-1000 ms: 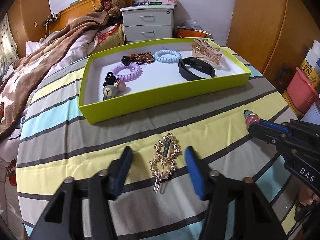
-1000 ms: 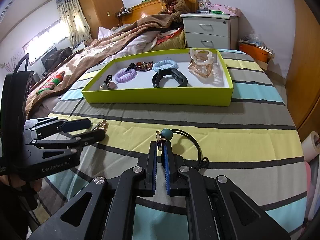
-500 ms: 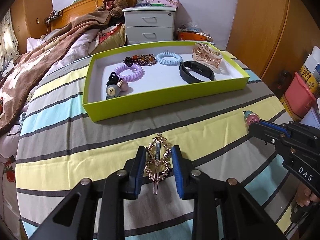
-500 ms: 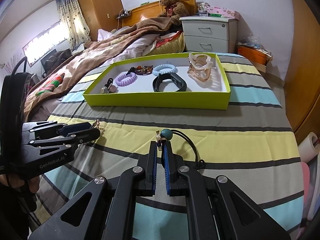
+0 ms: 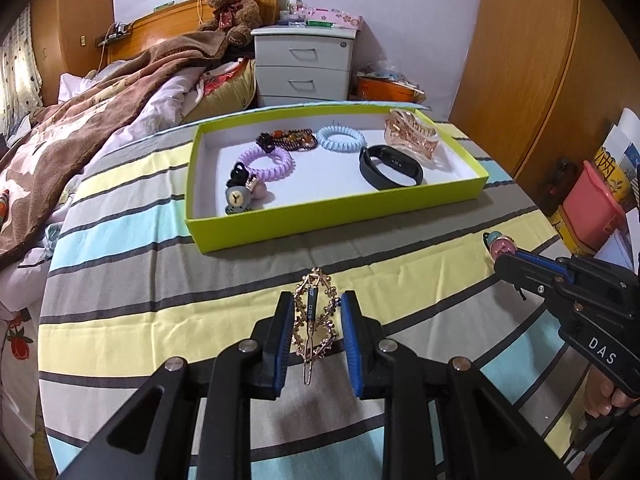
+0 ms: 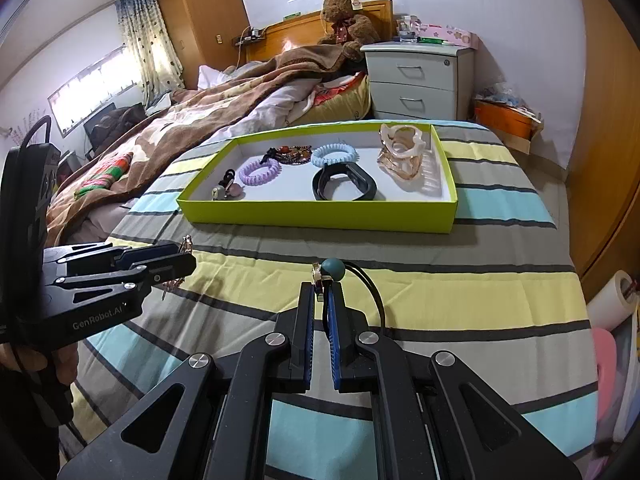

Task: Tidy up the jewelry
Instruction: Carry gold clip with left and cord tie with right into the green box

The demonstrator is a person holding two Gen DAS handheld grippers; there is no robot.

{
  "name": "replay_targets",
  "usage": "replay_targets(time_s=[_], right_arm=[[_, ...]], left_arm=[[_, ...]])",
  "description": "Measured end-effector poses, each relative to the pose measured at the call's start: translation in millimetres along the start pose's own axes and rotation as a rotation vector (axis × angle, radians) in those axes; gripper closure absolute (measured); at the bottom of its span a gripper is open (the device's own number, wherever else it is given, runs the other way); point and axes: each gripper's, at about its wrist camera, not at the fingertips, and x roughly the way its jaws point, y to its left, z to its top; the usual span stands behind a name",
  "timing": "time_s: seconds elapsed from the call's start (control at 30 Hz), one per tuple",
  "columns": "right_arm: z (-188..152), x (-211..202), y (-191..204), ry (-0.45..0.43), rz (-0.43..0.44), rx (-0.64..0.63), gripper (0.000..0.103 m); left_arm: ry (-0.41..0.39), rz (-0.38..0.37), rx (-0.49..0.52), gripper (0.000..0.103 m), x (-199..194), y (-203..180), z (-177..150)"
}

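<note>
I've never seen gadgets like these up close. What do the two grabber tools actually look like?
Both are matte black plastic frames with triangular cut-outs, silver screws at the joints, and two flat fingers lined with ribbed blue pads. The left gripper carries white "GenRobot.AI" lettering on its side and a black cable looping up behind it. The right gripper shows white letters "DAS". Only fingertips of the person's hands show; no sleeves are visible.

Two wrist cameras look down along their fingers, close over the bed (image 5: 168, 280); both share the tray (image 5: 332, 216) (image 6: 320, 216).

"DAS" on R gripper (image 5: 505, 261); "GenRobot.AI" on L gripper (image 6: 182, 262)
</note>
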Motion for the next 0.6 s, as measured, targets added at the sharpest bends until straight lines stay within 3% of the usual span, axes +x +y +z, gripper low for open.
replay_targets(time_s=[0.6], right_arm=[[29.1, -21.9, 11.8, -0.07, 0.019, -0.02, 0.096]], left_arm=[[-0.066, -0.047, -0.058, 0.078, -21.6, 18.6, 25.2]])
